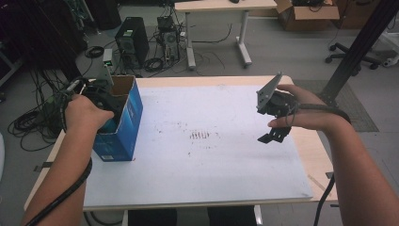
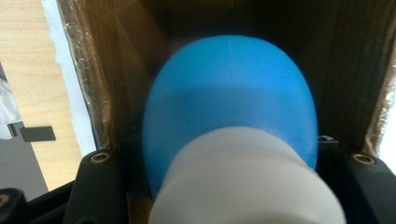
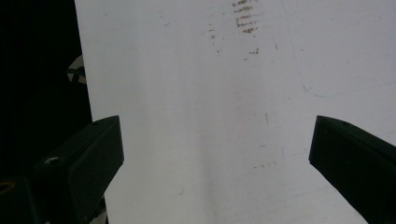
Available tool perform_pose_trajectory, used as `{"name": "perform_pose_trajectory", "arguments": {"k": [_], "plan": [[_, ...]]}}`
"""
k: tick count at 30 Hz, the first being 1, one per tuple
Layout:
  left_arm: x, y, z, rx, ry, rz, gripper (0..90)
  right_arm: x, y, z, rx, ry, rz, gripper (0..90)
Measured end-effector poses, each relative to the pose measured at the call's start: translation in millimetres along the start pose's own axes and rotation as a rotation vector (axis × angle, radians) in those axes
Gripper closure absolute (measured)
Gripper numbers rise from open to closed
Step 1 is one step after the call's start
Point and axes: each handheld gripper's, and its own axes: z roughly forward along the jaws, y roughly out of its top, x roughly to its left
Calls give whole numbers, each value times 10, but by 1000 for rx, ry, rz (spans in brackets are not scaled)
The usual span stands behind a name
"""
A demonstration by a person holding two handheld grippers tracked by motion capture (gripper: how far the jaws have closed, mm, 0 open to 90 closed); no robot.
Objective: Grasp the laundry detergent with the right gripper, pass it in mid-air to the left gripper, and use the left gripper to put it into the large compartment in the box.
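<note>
Blue and smooth, a rounded plastic object with a white ribbed cap [image 2: 232,140] sits squarely between the two black jaws of the left gripper [image 2: 232,163] in the left gripper view. Its white cap end lies nearest the camera and its blue rounded end points away, down into the brown cardboard inside of a box. The jaws stand against its two sides and pinch it, so the object is held and not loose. Brown cardboard walls rise on both sides of it, and past the box's edge at the left of that view a strip of white sheet and pale wood shows.

From the high view, the left hand [image 1: 84,115] and its gripper reach down into the open top of the tall blue cardboard box [image 1: 123,123], which stands upright near the left edge of the white sheet [image 1: 202,155] that covers the light wooden table [image 1: 310,155]. The blue object itself is hidden there by the hand and the box wall.

The right gripper [image 1: 275,134] is held in the right hand [image 1: 301,113] above the right part of the white sheet, well apart from the box. In the right gripper view its jaws are spread wide with bare, faintly smudged white sheet between them and no object in the gap.
</note>
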Motion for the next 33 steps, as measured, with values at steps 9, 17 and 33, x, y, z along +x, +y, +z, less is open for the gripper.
{"name": "perform_pose_trajectory", "arguments": {"k": [9,17,33], "plan": [[4,3,62,12,2,1,377,0,-11,35,-3,3,4,34],[20,2,84,5,-3,-2,377,-2,-21,29,-5,-2,16,34],[23,-3,93,7,-11,-7,341,-9,-56,47,-8,-3,24,33]]}}
